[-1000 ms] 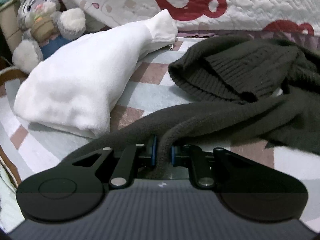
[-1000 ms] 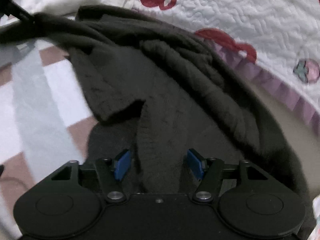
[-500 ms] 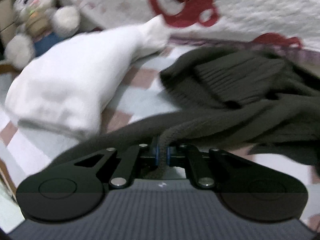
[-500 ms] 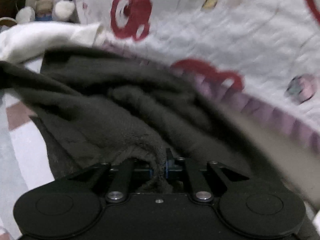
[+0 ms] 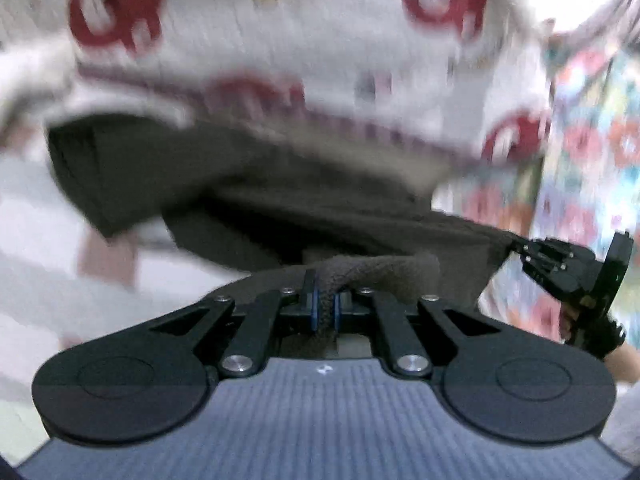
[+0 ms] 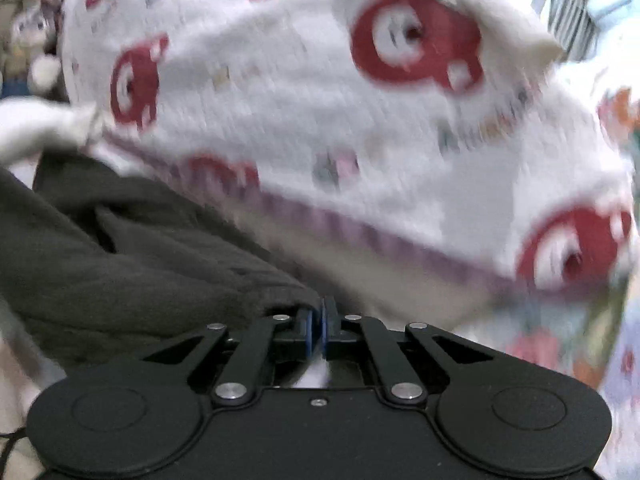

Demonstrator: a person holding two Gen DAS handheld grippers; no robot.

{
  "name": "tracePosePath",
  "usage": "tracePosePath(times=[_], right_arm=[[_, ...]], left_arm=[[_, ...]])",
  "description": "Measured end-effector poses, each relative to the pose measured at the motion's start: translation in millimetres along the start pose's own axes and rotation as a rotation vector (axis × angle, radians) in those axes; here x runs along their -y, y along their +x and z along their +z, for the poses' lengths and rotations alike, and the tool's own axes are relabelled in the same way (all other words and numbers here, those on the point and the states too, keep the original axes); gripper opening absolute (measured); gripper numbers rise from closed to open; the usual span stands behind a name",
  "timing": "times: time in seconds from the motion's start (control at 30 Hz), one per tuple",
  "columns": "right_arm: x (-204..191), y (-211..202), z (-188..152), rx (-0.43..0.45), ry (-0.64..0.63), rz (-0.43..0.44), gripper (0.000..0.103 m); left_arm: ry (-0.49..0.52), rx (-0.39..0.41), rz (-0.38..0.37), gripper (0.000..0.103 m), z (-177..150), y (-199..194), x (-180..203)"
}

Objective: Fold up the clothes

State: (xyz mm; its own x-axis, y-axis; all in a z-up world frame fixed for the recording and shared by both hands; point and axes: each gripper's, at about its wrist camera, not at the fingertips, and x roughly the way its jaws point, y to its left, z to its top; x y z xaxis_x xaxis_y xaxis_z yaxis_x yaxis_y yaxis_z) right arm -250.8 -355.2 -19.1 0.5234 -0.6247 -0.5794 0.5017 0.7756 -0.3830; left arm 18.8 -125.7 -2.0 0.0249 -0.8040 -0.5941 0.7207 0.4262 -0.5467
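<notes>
A dark brown knit sweater (image 5: 248,184) is stretched between my two grippers above the bed. My left gripper (image 5: 325,310) is shut on a thick rolled edge of it. My right gripper (image 6: 316,330) is shut, with the sweater's edge (image 6: 120,264) bunched at its left finger; it also shows in the left wrist view (image 5: 560,268) at the right, holding the sweater's far corner. Both views are blurred by motion.
A white quilt with red bear prints (image 6: 320,100) lies behind the sweater. A white garment (image 6: 36,128) lies at the left. A plush rabbit (image 6: 32,40) sits at the far left. A flowered cloth (image 5: 592,152) hangs at the right.
The right gripper has closed on the sweater. Both grippers have lifted and swung toward the quilt, pulling the sweater taut between them. The white garment has left the left wrist view.
</notes>
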Motion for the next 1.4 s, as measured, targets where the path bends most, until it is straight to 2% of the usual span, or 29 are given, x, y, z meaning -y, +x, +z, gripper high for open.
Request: tracePosePath(times=[0.1,0.17,0.27,0.33,0.43,0.6,0.67,0.77,1.0,1.1,1.4], right_arm=[[10.8,10.8,-47.2,-0.157,0.006,0.002,0.0],[8.2,28.3,-70.0,-0.226,0.025,0.004,0.0],[20.5,38.0,-82.9,-0.267,0.163,0.024,0.0],[30.2,33.9,-79.1,-0.239,0.228,0.035,0.005],[36.6,29.3,-64.0,-0.181,0.31,0.095,0.006],[13.4,24.2,-40.6,-0.122,0.32,0.211,0.007],[4.0,25.2,-30.5,-0.1,0.315,0.271,0.012],[-12.5,31.3,-19.1,-0.085,0.294,0.351,0.021],[-45.9,40.0,0.7,-0.081,0.236,0.456,0.023],[-54.2,44.0,4.3,-0.083,0.215,0.489,0.029],[-88.7,70.3,33.7,-0.097,0.047,0.578,0.037]], left_arm=[[-0.072,-0.168,0.008,0.006,-17.6,45.5,-5.7],[-0.066,-0.214,0.062,0.006,-25.7,61.8,-6.3],[-0.042,-0.226,0.12,0.007,-28.8,69.4,-5.6],[-0.042,-0.223,0.135,0.007,-29.0,71.1,-5.4],[-0.012,-0.214,0.166,0.007,-28.6,70.4,-0.2],[0.019,-0.212,0.186,0.008,-28.1,63.6,-0.3],[0.034,-0.209,0.201,0.009,-27.7,63.3,1.1],[0.068,-0.206,0.229,0.009,-28.3,63.5,5.3],[0.096,-0.211,0.253,0.01,-30.8,64.2,7.7],[0.105,-0.21,0.261,0.01,-31.0,64.4,8.5],[0.193,-0.197,0.355,0.03,-31.9,64.1,16.3]])
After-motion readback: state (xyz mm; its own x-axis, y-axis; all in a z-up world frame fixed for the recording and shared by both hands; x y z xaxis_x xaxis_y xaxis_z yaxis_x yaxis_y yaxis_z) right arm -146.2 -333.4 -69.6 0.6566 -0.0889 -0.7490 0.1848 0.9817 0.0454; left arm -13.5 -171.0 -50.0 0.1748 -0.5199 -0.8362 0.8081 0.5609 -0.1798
